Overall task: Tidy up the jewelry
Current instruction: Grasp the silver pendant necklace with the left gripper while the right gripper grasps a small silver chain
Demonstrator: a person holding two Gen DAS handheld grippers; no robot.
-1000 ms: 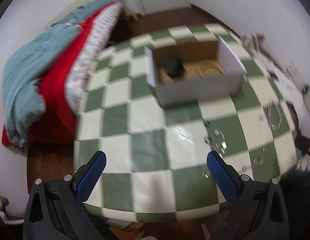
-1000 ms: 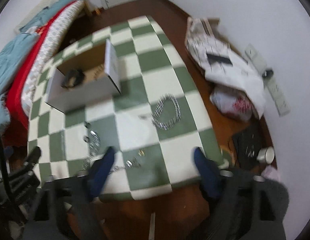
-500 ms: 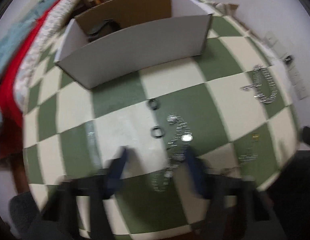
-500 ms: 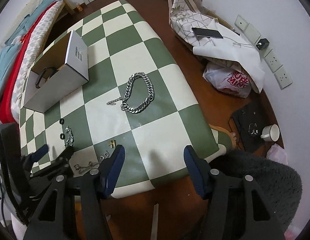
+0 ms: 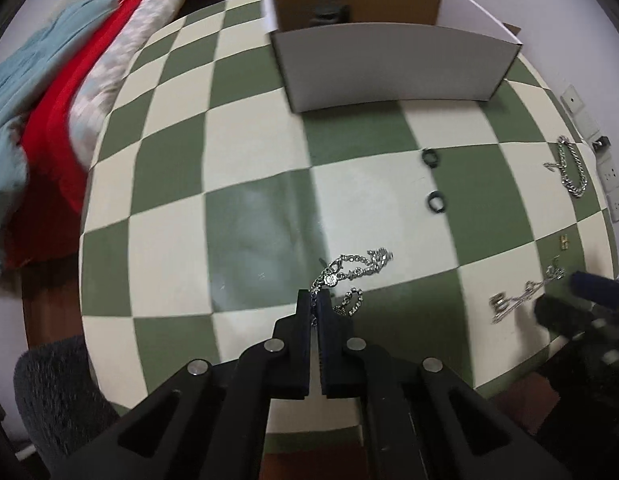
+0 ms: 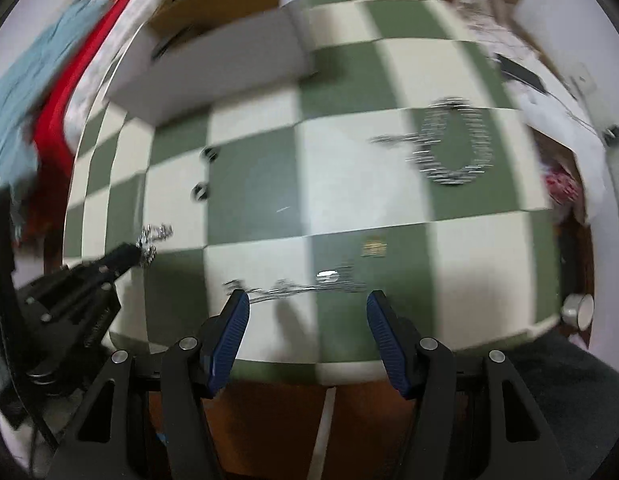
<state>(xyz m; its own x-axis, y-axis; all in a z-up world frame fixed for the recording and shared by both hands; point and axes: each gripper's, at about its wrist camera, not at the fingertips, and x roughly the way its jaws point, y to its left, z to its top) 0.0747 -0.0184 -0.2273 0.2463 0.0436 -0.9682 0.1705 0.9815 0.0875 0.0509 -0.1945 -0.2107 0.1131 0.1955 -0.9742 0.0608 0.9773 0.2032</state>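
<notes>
Left hand-held gripper (image 5: 317,300) pressed together on the silver chain (image 5: 351,270) lying on the desk (image 5: 169,168). Lift slowly, clear the box (image 5: 393,66) wall. Right hand-held gripper (image 6: 307,312) spread, empty.

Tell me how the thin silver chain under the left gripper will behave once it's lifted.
The silver chain lies in loose, bunched loops, so it is probably floppy and will dangle. Its fine links look light. The shut left gripper covers only one end, so it may slip.

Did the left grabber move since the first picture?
Yes. The left gripper has come down toward the checkered table and forward to the silver chain, its jaws having just closed at the chain's end.
</notes>
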